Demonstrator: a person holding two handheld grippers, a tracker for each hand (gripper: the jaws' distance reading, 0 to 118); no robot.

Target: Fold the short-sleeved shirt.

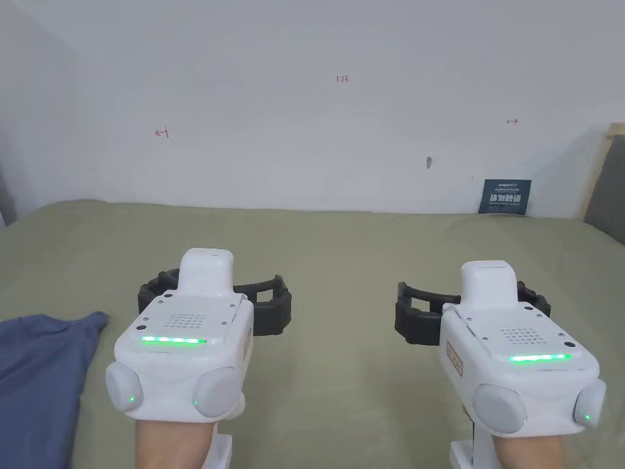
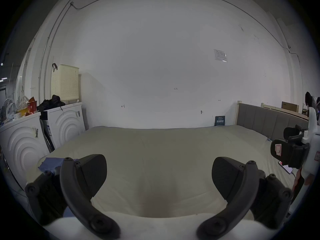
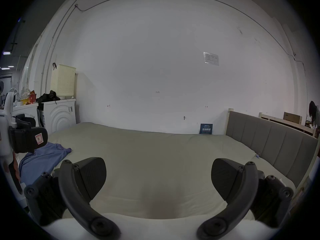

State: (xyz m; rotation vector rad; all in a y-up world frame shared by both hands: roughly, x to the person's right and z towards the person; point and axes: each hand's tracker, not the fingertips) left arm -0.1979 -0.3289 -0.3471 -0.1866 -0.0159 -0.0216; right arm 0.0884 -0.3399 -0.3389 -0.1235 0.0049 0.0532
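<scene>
The blue short-sleeved shirt [image 1: 36,378] lies crumpled on the green bed sheet [image 1: 342,244] at the near left, partly cut off by the frame edge. My left gripper [image 1: 215,292] hovers over the sheet just right of the shirt, jaws wide apart and empty. My right gripper [image 1: 473,299] hovers level with it further right, also open and empty. In the left gripper view the shirt [image 2: 52,163] peeks out behind the left jaw of the gripper [image 2: 159,172]. In the right gripper view the shirt [image 3: 41,159] lies left of the open gripper [image 3: 158,172].
A white wall runs behind the bed, with a small blue sign [image 1: 505,196] at its foot. A grey headboard [image 3: 268,139] bounds the right side. White washing machines [image 2: 65,122] and a cream basket [image 2: 65,82] stand to the left. A phone [image 2: 285,168] lies on the sheet.
</scene>
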